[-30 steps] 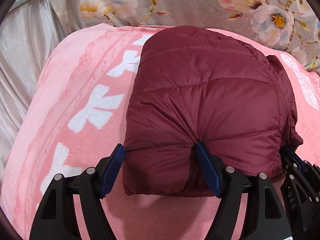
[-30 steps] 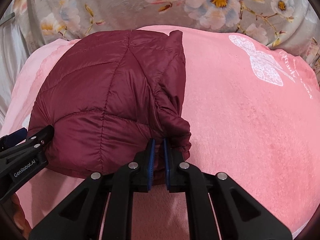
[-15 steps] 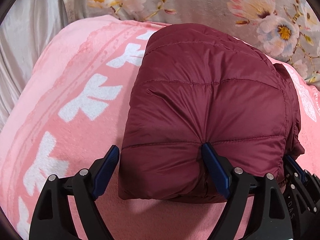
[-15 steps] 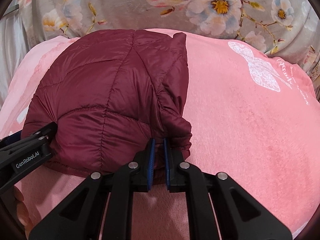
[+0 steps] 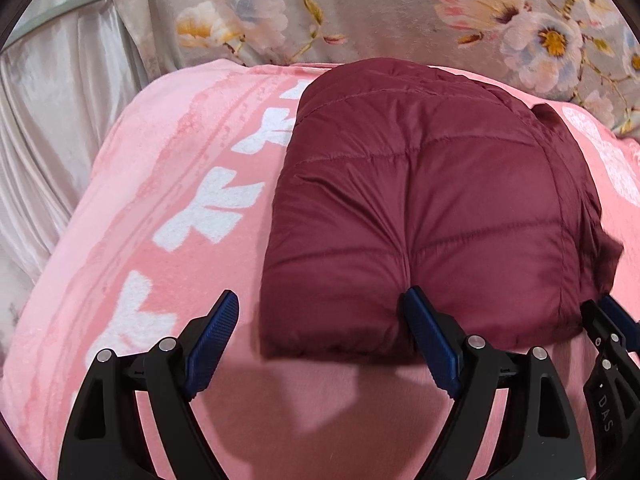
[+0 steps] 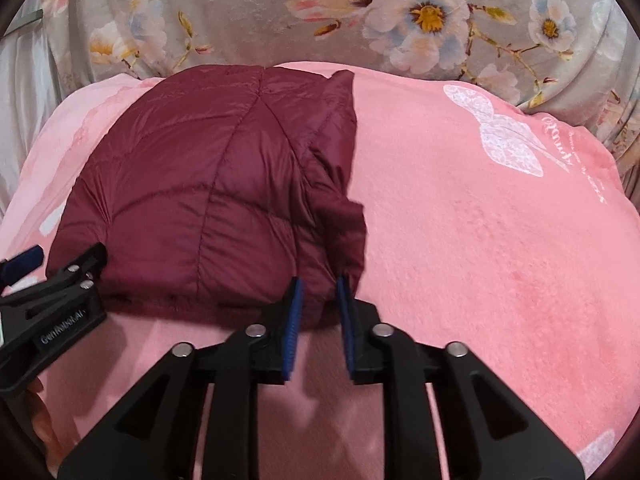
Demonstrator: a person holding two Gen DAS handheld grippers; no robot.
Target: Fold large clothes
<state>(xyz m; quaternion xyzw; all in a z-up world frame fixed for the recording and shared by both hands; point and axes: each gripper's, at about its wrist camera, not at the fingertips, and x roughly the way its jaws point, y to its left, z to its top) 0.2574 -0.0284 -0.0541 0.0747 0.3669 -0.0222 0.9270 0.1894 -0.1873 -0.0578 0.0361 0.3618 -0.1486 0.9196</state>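
Note:
A dark red quilted puffer jacket [image 5: 432,216] lies folded into a compact bundle on a pink blanket [image 5: 168,264]; it also shows in the right wrist view [image 6: 216,200]. My left gripper [image 5: 320,312] is open, its jaws wide apart at the bundle's near left edge, the right finger [image 5: 428,332] touching the fabric. My right gripper [image 6: 318,292] is open by a small gap at the bundle's near right corner, with the jacket edge just beyond the fingertips. Each gripper shows at the edge of the other's view.
A grey floral cloth [image 6: 360,20] lies behind the pink blanket. Pale satin fabric [image 5: 48,128] hangs at the left. The pink blanket [image 6: 500,240] stretches bare to the right of the jacket, with a white bow print [image 6: 504,136].
My right gripper was shut on the jacket's near right corner and has now opened and let it go. My left gripper stayed open and drew back slightly.

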